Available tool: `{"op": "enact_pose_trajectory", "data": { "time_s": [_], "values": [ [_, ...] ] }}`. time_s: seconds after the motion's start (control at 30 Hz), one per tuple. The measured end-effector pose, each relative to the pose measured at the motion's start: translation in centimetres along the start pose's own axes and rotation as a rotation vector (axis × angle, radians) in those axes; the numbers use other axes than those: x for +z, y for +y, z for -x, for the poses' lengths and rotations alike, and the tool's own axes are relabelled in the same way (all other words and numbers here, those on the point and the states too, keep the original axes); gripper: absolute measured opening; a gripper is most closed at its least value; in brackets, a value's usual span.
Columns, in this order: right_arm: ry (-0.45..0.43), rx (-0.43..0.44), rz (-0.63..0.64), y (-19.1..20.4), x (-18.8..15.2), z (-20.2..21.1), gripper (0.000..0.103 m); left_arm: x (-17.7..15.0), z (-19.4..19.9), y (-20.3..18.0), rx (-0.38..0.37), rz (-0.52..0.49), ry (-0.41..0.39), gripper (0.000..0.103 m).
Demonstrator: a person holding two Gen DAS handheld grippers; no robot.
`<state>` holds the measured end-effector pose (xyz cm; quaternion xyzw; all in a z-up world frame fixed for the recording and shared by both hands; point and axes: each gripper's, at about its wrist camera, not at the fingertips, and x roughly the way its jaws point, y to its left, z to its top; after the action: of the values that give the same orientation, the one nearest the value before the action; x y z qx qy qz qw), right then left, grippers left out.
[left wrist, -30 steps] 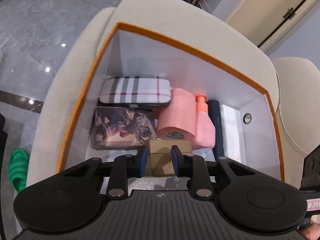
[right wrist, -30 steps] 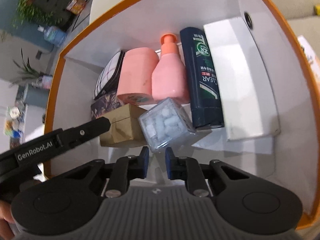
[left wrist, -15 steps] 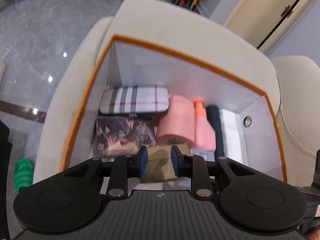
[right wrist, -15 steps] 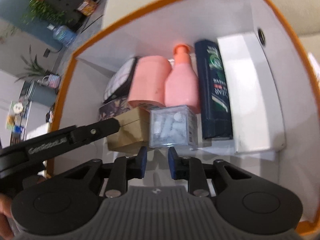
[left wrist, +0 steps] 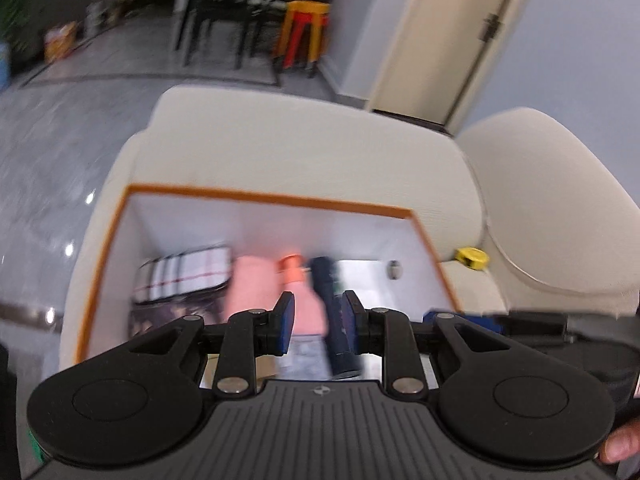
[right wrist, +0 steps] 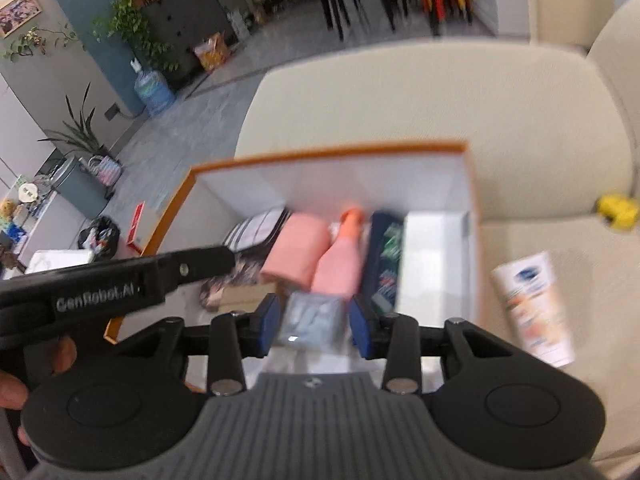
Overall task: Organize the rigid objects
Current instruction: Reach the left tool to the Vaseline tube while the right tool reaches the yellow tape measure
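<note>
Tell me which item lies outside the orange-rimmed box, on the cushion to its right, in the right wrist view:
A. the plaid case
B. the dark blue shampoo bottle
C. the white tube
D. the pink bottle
C: the white tube lies on the cream cushion right of the orange-rimmed box, while the other three lie inside it.

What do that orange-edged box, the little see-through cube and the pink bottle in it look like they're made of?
Orange-edged box: probably stiff cardboard, judging by its flat, matte white walls and thin orange rim.
See-through cube: likely clear hard plastic; pale pieces show through and one edge glints.
Pink bottle: seems smooth opaque plastic with a slightly darker orange-pink cap, though blur hides its finish.
</note>
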<state>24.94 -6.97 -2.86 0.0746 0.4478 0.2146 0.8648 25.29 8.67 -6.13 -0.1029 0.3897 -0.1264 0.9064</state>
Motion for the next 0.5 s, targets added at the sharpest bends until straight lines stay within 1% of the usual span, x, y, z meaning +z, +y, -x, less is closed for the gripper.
{"op": "enact_pose_trajectory", "data": {
  "time_s": [0.13, 0.27, 0.4, 0.5],
  "values": [
    [-0.090, -0.042, -0.004, -1.9, -0.1, 2.7, 0.039, -0.2, 0.1, -3.2, -0.041, -0.096, -0.013, 0.029],
    [-0.135, -0.103, -0.066, -5.6, -0.9, 4.9, 0.042, -0.2, -0.5, -6.7, -0.095, -0.210, -0.008, 0.029],
    [-0.134, -0.198, -0.186, -11.3, -2.1, 6.0, 0.043, 0.1, -2.4, -10.0, -0.163, -0.299, 0.033, 0.029],
    [-0.114, -0.254, -0.289, -15.5, -2.8, 6.5, 0.043, 0.3, -4.5, -12.5, -0.175, -0.389, 0.086, 0.029]
  ]
}}
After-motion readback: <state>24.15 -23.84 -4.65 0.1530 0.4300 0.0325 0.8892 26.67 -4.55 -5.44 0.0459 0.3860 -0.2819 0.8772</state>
